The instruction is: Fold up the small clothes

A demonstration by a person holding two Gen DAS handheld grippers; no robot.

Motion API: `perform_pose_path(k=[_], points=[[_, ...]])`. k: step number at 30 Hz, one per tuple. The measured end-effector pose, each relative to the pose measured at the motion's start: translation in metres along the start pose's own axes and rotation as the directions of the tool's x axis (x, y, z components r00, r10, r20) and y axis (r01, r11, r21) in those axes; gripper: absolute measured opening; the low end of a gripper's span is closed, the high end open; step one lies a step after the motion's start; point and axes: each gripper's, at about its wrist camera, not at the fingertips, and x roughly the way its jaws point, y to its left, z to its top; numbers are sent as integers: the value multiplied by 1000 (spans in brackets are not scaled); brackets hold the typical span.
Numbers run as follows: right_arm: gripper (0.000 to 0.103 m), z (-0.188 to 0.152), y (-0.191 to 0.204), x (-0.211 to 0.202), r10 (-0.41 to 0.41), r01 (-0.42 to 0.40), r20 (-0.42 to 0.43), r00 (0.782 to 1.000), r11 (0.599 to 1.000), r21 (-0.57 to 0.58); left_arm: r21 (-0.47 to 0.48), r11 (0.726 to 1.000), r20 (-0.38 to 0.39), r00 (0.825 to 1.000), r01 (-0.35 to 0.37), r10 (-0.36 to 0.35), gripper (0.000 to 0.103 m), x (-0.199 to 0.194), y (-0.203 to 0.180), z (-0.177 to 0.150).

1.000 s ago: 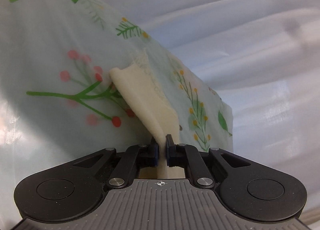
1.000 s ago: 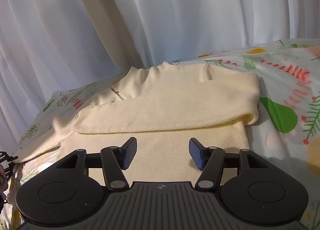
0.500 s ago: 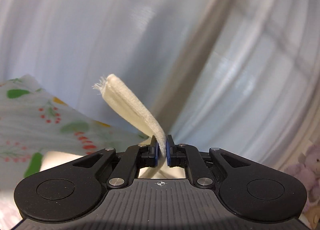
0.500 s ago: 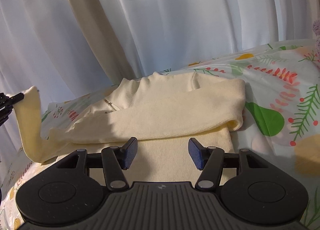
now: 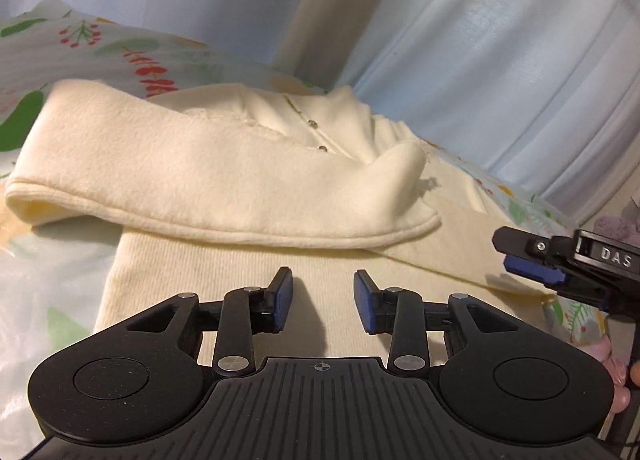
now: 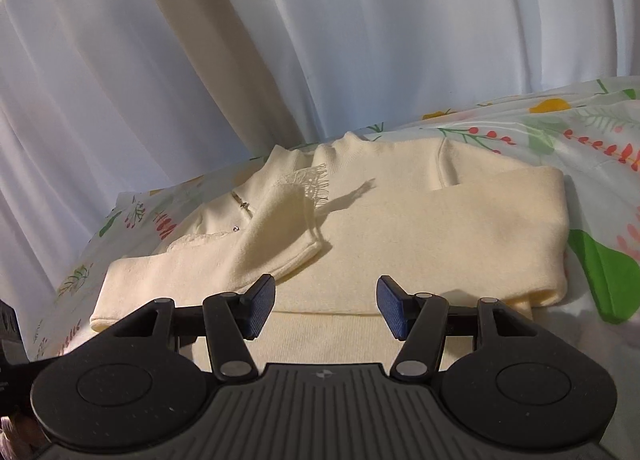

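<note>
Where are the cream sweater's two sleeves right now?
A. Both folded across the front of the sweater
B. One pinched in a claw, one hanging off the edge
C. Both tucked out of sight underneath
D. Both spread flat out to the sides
A: on the cream sweater, the short-looking sleeve and the long sleeve both lie across its front, and neither claw has cloth between its pads.

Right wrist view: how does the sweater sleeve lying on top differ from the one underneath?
The top sleeve enters from the picture's left and slants toward the collar; the bottom sleeve enters from the right and runs straight across. The top sleeve shows its lace cuff; the bottom sleeve's cuff is covered. Both are cream, folded over the chest.
</note>
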Motion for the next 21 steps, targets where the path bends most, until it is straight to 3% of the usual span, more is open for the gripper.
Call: perform_pose_path(k=[3,7,10,14,15,18,21], points=[[51,11,-2,33,22,-20,-42,999,999,33,-55,998,50,999,5,-2,49,-5,11,-3],[43,15,4,66,-2,3,-65,998,1000,27,-118,993,115,993,31,-18,50,-11,24,-10],[37,16,11,75,11,-11,-63,998,1000,11,-81,996,145,989,30,-18,50,-11,21,-15],[7,16,16,80,-4,3,-71,997,1000,-20,-4,1000,163,987,4,-3,54,-11,12,-22],[6,16,18,80,-4,3,-66,998,1000,-28,2,1000,160,987,-4,3,55,-11,10,-21],[6,20,21,62,-34,35,12,999,997,-70,-9,1000,149,989,-2,3,58,-10,10,-20],[6,28,10,29,-102,108,154,983,994,-35,-39,999,149,989,20,-14,58,-11,15,-20]])
